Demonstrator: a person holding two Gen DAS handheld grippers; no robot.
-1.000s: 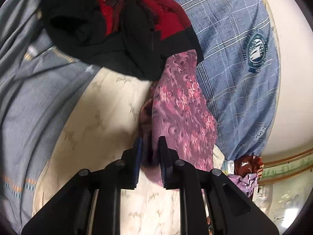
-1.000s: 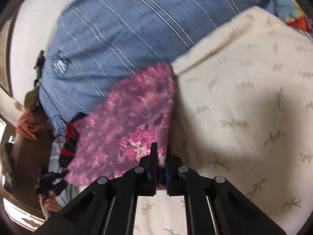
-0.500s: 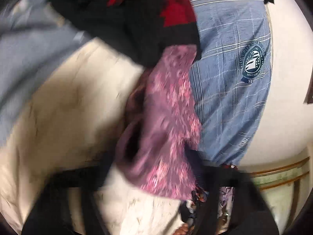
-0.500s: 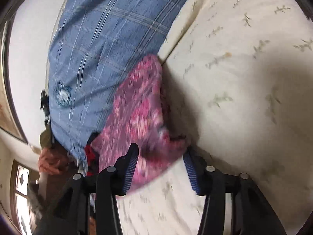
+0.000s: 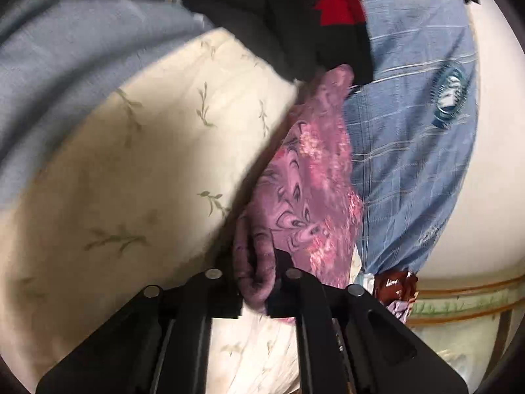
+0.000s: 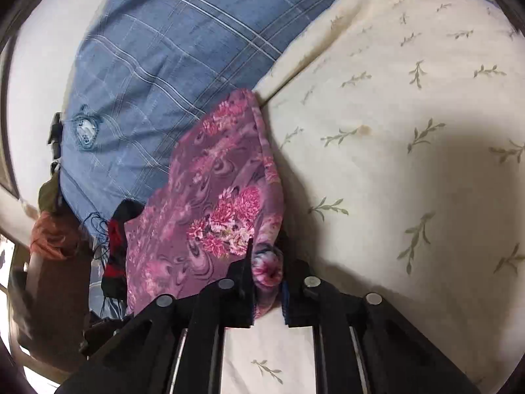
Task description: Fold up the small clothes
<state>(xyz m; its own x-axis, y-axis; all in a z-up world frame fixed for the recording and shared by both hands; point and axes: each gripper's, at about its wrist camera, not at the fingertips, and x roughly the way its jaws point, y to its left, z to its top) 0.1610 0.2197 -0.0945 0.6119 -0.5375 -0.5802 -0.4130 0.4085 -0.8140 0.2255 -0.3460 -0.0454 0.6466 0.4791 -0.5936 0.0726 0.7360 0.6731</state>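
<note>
A small purple-pink floral garment (image 5: 311,177) lies along the edge of a cream leaf-print pillow (image 5: 147,170). My left gripper (image 5: 257,279) is shut on a bunched fold at one end of the garment. In the right wrist view the same garment (image 6: 216,197) stretches away from my right gripper (image 6: 266,275), which is shut on a rolled edge at its other end. The cream pillow (image 6: 410,138) is to the right of it there.
A blue plaid cloth with a round logo (image 5: 410,131) lies beside the garment and also shows in the right wrist view (image 6: 157,75). A black and red garment (image 5: 295,16) is heaped at the far end. A grey-blue fabric (image 5: 65,59) lies on the left.
Both grippers opened half a second ago and have closed again, each on a bunched edge of the floral garment. The garment is now narrower, drawn along the pillow edge.
</note>
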